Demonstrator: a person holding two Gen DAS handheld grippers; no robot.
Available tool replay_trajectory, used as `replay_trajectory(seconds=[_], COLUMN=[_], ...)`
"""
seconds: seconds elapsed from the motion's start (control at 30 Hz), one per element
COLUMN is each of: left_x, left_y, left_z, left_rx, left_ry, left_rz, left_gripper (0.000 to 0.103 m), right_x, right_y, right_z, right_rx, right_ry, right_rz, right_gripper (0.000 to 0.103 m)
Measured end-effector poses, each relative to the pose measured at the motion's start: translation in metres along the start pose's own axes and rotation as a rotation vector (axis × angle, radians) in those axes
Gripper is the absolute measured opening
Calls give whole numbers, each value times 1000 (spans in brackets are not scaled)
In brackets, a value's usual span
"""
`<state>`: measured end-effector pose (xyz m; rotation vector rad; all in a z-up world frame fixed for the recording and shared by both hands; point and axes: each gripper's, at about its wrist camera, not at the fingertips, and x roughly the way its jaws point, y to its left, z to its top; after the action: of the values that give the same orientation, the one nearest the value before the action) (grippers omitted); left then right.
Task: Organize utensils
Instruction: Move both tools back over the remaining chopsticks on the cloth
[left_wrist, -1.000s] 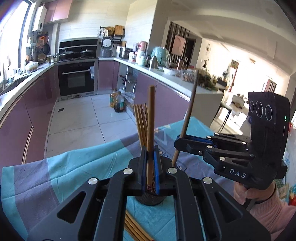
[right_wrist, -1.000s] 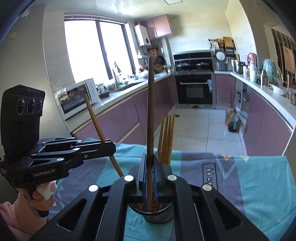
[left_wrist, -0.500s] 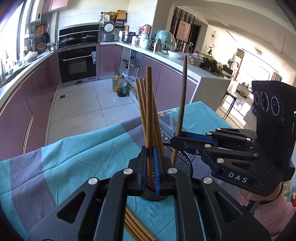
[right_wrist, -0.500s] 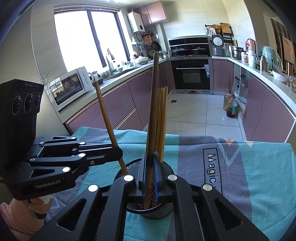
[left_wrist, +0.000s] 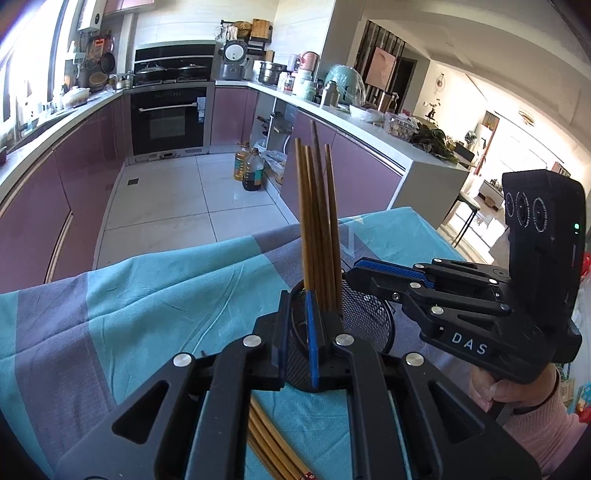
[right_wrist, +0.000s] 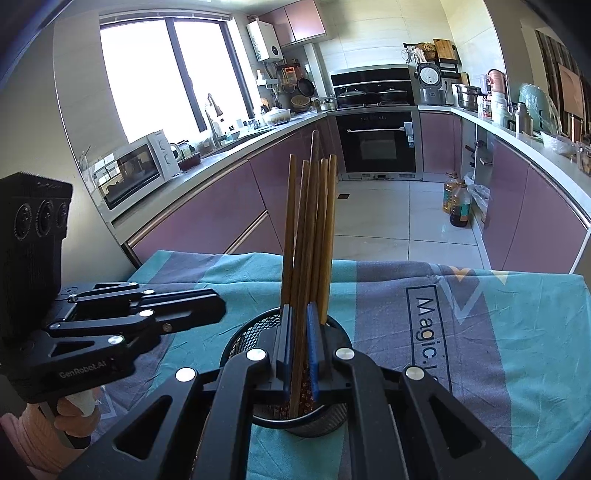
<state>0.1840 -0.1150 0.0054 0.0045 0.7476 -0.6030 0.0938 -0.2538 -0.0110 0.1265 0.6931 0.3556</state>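
Left wrist view: my left tongs (left_wrist: 297, 343) are pinched shut w/ nothing between them; right tongs (left_wrist: 360, 266) too. Chopsticks (left_wrist: 317, 229) stand upright in the mesh holder (left_wrist: 364, 317) mid-desk, just ahead of both tongs. Loose chopsticks (left_wrist: 271, 448) lie flat under my left tongs, at the desk's near edge, so left hand's closer.

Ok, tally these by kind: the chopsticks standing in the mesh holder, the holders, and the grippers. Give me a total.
Standing chopsticks: 5
Mesh holder: 1
Grippers: 2, the left gripper and the right gripper
Total: 8
Loose chopsticks also lie on the cloth, too hidden to count.
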Motion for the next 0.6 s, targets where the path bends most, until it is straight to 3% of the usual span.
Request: replay_trajectory(seconds=[0.33, 0.47, 0.6], left_x=[-38, -44, -37], left_y=[13, 22, 29], left_z=[-36, -60, -87], left_rx=[3, -3, -20], left_ry=[-76, -56, 1], left_rz=[64, 99, 121], left_gripper=[29, 34, 34], right_x=[-34, -45, -32], right_y=[26, 45, 59], right_z=[-18, -33, -57], right_rx=[-62, -120, -138], right_ry=[-53, -44, 28], right_rz=[93, 161, 189], right_gripper=[32, 43, 43])
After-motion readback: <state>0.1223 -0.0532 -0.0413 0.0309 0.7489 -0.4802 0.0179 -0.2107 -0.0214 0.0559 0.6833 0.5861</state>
